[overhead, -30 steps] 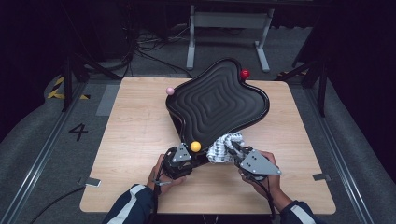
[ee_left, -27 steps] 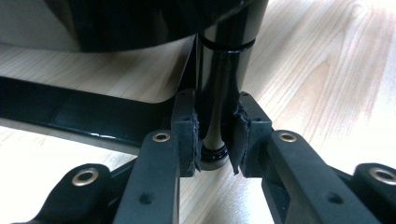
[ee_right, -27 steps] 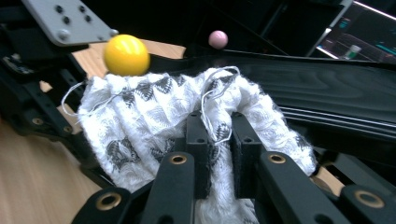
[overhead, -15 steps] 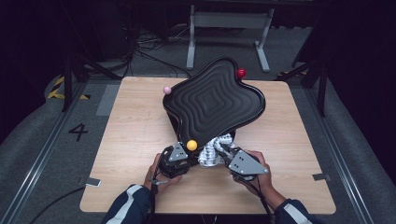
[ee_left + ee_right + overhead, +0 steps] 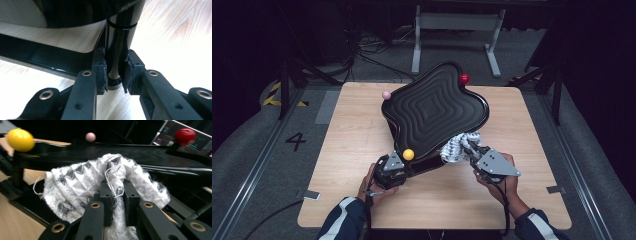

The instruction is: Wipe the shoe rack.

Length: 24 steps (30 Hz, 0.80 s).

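Note:
A black wavy tray (image 5: 432,107) stands tilted on a black stand over the wooden table (image 5: 352,145). Balls sit on its rim: yellow (image 5: 408,154), pink (image 5: 386,95) and red (image 5: 464,78). My left gripper (image 5: 404,167) is shut on the stand's black post (image 5: 118,37) just below the yellow ball; in the left gripper view its pads (image 5: 103,72) clamp the post on both sides. My right gripper (image 5: 467,147) is shut on a white patterned cloth (image 5: 454,147), bunched against the tray's near edge. In the right gripper view the cloth (image 5: 82,177) bulges around that gripper (image 5: 116,195).
The stand's flat black base bar (image 5: 37,57) lies on the table under the tray. Bare wood stretches to the left and right of the tray. A grey metal frame (image 5: 452,30) and cables lie on the floor beyond the far edge.
The tray and its balls have shifted a little to the left with my left gripper. My right gripper went left with the cloth, then back right and up along the tray's edge.

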Tool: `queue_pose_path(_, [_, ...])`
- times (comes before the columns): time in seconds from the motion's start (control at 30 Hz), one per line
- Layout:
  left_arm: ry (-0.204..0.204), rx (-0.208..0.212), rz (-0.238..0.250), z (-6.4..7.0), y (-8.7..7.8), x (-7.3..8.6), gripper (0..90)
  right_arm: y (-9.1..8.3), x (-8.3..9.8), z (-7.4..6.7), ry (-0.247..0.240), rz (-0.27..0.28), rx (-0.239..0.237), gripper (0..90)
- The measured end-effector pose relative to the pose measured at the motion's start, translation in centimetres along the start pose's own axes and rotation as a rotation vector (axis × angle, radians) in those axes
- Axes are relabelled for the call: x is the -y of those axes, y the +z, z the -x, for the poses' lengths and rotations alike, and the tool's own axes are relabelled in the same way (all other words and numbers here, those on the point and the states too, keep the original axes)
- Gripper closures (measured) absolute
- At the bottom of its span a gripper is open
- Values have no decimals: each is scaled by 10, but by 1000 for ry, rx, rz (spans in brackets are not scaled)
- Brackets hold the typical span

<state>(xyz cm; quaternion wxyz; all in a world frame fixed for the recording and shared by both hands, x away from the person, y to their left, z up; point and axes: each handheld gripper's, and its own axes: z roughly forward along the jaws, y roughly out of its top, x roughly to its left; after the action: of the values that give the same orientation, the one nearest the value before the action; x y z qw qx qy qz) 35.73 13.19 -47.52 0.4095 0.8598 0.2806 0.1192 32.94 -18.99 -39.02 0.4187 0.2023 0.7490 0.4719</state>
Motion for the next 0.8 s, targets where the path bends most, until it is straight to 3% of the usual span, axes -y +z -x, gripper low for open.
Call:
queue_pose_path(0.2, [-5, -4, 4, -4, -3, 3, 739, -9, -1, 25, 49, 9, 91, 810])
queue_pose_path(0.5, [-16, 11, 17, -6, -2, 4, 738, -13, -4, 60, 108, 10, 181, 807])
queue_pose_path(0.8, [-15, 15, 22, -7, -2, 4, 738, -5, -10, 73, 116, 8, 195, 805])
